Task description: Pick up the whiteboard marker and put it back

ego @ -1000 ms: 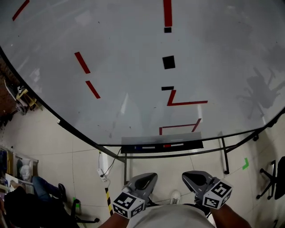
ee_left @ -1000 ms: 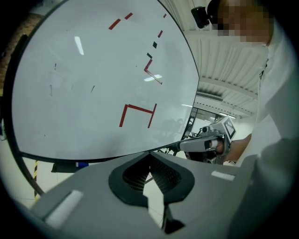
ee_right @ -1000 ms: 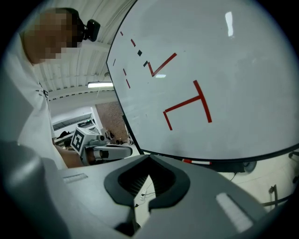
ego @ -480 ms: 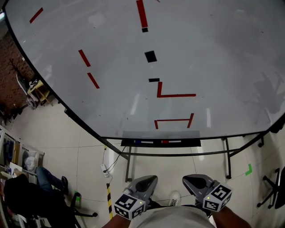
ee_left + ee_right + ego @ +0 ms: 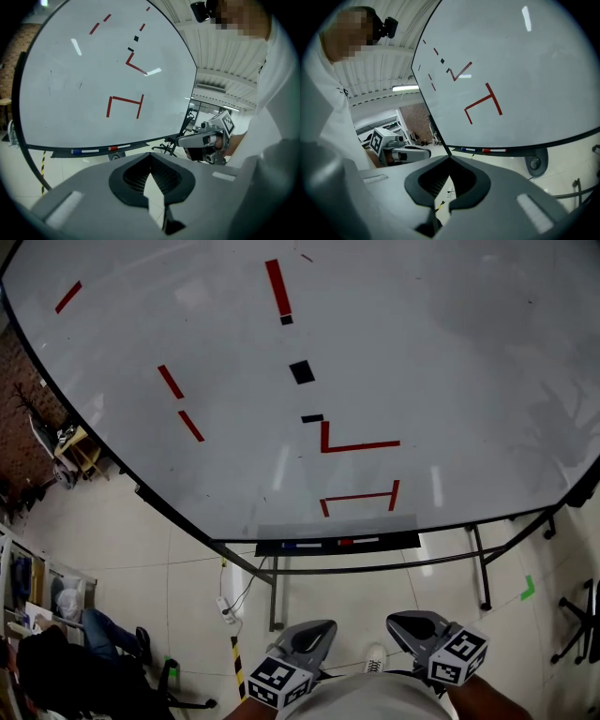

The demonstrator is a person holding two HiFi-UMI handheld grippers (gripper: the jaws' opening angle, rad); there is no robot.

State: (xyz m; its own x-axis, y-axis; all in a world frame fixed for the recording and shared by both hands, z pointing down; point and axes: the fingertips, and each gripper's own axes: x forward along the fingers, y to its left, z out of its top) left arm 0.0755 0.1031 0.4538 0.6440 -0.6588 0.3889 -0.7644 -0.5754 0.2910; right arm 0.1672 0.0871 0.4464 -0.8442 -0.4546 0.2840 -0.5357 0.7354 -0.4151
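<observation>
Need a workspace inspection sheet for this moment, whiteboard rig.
Surface: whiteboard, red and black marks, on a stand.
Job's things: blue-capped marker and red-capped marker lie in the tray, untouched.
Clutter: nothing seen.
Tools: left tool and right tool shut, empty, low by the torso.
Cables: white cable on floor under the board.
Surroundings: tiled floor, green floor mark, office chair, seated person.
</observation>
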